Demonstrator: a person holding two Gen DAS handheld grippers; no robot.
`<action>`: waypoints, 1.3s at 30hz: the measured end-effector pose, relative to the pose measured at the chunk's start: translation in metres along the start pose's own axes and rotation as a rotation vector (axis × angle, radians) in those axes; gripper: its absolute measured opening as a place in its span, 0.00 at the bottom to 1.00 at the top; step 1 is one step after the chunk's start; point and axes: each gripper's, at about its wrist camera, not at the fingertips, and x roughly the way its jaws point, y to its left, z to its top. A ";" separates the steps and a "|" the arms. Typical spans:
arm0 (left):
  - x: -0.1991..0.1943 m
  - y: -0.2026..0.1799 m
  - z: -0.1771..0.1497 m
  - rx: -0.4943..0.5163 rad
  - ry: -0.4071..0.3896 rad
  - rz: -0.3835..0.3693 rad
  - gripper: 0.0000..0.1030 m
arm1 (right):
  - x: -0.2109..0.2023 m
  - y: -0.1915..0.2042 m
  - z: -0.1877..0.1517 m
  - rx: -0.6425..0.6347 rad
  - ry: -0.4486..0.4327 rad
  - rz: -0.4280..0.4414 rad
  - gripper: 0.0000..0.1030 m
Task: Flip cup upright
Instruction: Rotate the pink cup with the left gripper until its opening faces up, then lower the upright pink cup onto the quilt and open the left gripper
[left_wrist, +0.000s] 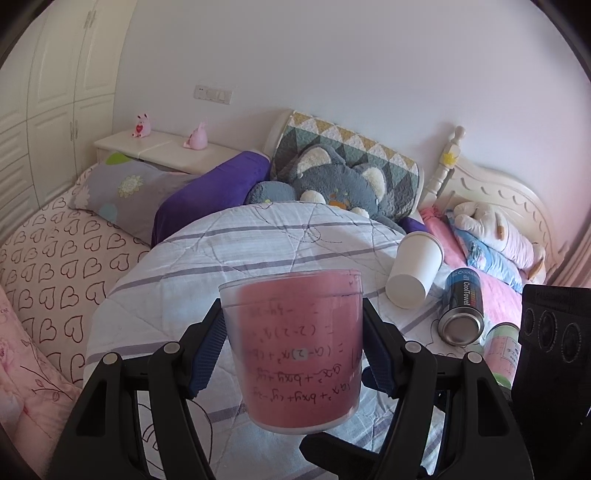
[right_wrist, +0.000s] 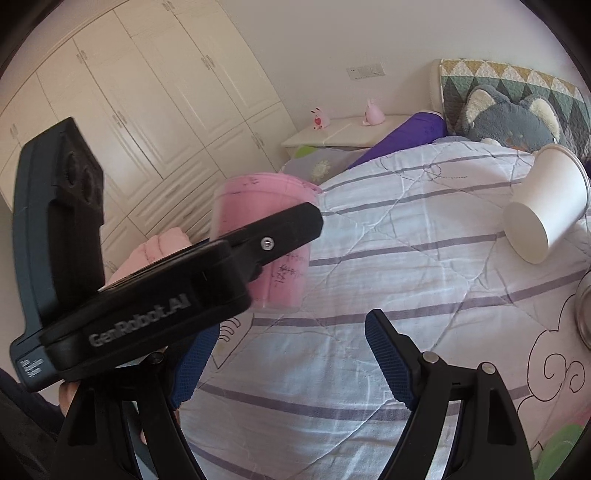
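A pink translucent cup (left_wrist: 295, 350) with black formulas on it is held in my left gripper (left_wrist: 295, 354), which is shut on its sides. The cup is held above the striped quilt (left_wrist: 229, 258), wide end up. In the right wrist view the same cup (right_wrist: 258, 206) shows at left, partly hidden by the left gripper's black body (right_wrist: 166, 288). My right gripper (right_wrist: 288, 354) is open and empty, low over the quilt (right_wrist: 406, 240), to the right of the cup.
A white paper cup (left_wrist: 415, 273) lies on its side on the quilt; it also shows in the right wrist view (right_wrist: 546, 210). A blue can (left_wrist: 461, 306) and a pale tin (left_wrist: 502, 350) lie beside it. Plush toys, pillows and headboard (left_wrist: 491, 184) stand behind.
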 end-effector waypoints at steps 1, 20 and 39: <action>0.000 0.001 0.000 -0.005 -0.001 -0.001 0.68 | 0.001 -0.002 0.000 0.002 0.001 0.002 0.81; 0.014 -0.006 -0.010 0.044 0.054 0.006 0.68 | 0.020 -0.018 -0.007 0.049 0.064 -0.136 0.81; 0.009 -0.038 -0.029 0.158 0.100 0.001 0.91 | 0.001 -0.020 -0.021 -0.018 0.063 -0.284 0.81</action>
